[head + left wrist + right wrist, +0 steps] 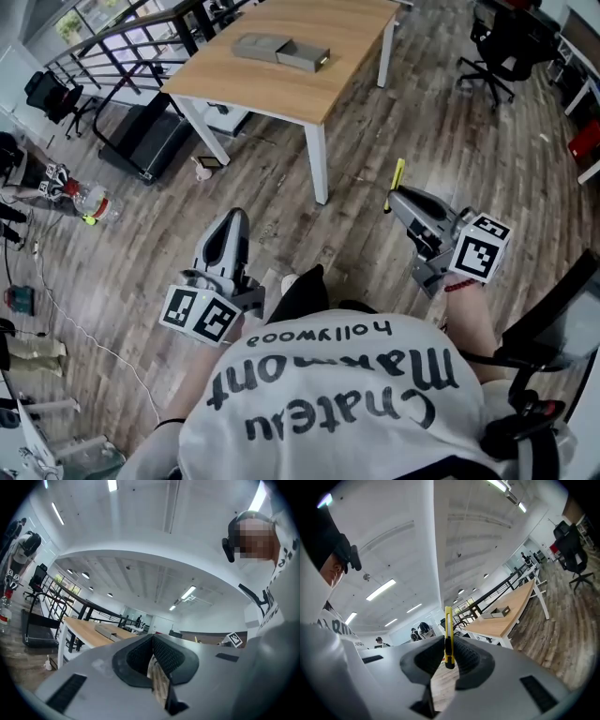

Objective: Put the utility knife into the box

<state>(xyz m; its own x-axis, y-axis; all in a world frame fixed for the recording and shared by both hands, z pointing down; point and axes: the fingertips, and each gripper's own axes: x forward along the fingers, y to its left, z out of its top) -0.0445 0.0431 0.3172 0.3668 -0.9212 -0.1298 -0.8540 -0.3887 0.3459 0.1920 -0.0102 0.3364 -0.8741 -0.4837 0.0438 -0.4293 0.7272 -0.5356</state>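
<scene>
Your left hand-held gripper hangs low over the wooden floor, its jaws pressed together with nothing between them. Ahead of it, on the desk, lies the grey box. Its long axis runs across the desktop and its open tray end points to your right. Your right hand-held gripper pinches the yellow utility knife by its lower end. The knife's long axis carries on from the jaws, with its free end pointing forward toward the desk. The box is well apart from the knife, ahead and to its left, beyond the desk's near edge. As this hand holds the knife, it will probably need to travel forward and leftward, then bring the knife's length in line with the tray.
</scene>
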